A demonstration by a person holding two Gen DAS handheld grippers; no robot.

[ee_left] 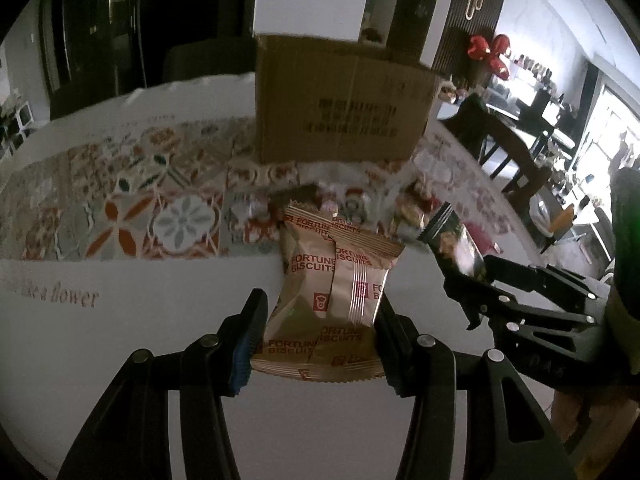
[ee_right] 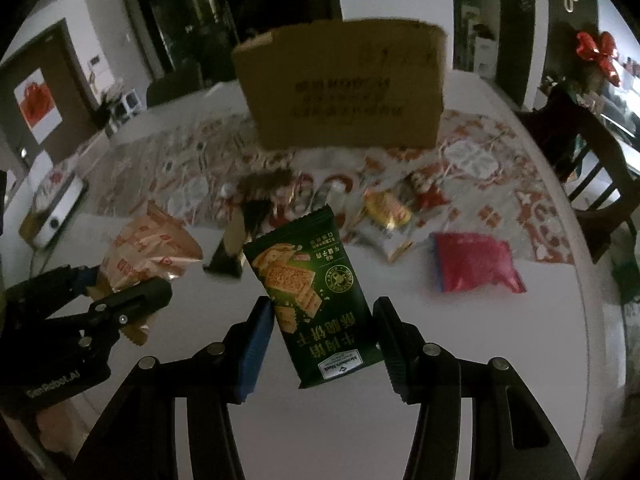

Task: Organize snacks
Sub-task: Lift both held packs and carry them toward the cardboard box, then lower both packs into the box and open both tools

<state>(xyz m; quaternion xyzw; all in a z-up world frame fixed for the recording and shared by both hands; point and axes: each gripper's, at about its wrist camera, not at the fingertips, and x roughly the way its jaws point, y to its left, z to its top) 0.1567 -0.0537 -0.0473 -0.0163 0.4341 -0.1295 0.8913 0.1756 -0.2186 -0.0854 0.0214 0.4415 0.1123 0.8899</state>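
Note:
My left gripper [ee_left: 318, 312] is shut on two tan "Fortune Biscuits" packets [ee_left: 328, 300], held side by side above the white table. In the right wrist view those same biscuit packets [ee_right: 148, 248] and the left gripper [ee_right: 120, 284] show at the left. My right gripper [ee_right: 322, 320] is shut on a dark green cracker packet [ee_right: 312, 296], tilted and lifted off the table. That green packet [ee_left: 460, 248] and the right gripper [ee_left: 478, 280] appear at the right of the left wrist view. A brown cardboard box [ee_right: 344, 84] stands beyond, past loose snacks.
Loose snacks lie on the patterned runner [ee_left: 132, 200]: a red packet [ee_right: 476, 262], a yellow packet [ee_right: 388, 208], a dark packet [ee_right: 230, 256]. A white phone-like device [ee_right: 60, 216] rests at the left. A dark chair [ee_right: 600, 184] stands beside the table's right edge.

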